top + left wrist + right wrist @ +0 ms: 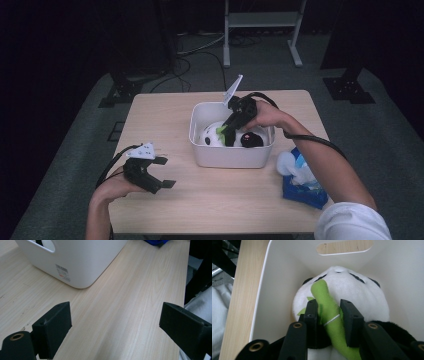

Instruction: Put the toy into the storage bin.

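Note:
A white plastic bin [230,156] stands mid-table with a black-and-white panda plush [212,136] lying inside. My right gripper [228,132] reaches down into the bin. In the right gripper view the panda [354,290] holds a green bamboo stalk [321,291], and my right gripper [328,312] has a pad against each side of that stalk. The bin's wall [279,277] rises close on the left. My left gripper [165,172] rests low at the table's front left, open, with bare wood between its jaws [115,322]. The bin's corner [82,262] lies ahead of it.
A blue packet with white tissue [301,179] lies at the table's front right, beside the right forearm, and its blue corner [155,242] peeks past the bin. A metal frame [262,20] and cables stand on the floor behind the table.

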`<state>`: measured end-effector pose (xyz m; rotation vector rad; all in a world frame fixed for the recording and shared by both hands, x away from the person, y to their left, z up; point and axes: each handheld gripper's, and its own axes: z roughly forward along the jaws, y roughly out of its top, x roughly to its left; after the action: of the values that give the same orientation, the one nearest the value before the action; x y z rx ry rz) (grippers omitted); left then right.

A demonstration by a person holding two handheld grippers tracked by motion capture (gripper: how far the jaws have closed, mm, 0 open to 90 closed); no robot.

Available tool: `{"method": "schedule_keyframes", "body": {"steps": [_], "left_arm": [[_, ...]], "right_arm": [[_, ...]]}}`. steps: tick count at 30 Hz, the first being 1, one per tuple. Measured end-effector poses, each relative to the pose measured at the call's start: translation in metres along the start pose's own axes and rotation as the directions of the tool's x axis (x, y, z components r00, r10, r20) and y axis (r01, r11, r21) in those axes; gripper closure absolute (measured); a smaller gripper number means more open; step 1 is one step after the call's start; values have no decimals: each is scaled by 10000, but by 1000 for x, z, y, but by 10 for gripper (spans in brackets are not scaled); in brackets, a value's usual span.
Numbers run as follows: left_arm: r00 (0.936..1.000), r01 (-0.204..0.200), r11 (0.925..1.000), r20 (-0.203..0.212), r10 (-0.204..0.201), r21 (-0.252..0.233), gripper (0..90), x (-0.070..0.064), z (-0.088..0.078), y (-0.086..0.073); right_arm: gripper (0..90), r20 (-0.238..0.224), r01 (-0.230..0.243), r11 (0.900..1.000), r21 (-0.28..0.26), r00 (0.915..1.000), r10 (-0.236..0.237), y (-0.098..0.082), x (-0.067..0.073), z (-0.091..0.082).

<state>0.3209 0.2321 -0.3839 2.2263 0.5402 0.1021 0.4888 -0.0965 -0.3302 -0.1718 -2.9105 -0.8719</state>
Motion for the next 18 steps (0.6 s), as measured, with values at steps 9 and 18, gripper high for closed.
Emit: {"method": "schedule_keyframes", "body": {"steps": [9, 18], "left_arm": [[10000, -33, 10000, 17, 33, 62, 94, 0, 1, 1], [10000, -33, 10000, 50, 33, 64, 94, 0, 2, 1]], "right_arm": [[545, 199, -575, 9982, 176, 9982, 571, -6, 0, -2], [495, 282, -959, 9953, -96, 9950, 961, -13, 2, -13]]}}
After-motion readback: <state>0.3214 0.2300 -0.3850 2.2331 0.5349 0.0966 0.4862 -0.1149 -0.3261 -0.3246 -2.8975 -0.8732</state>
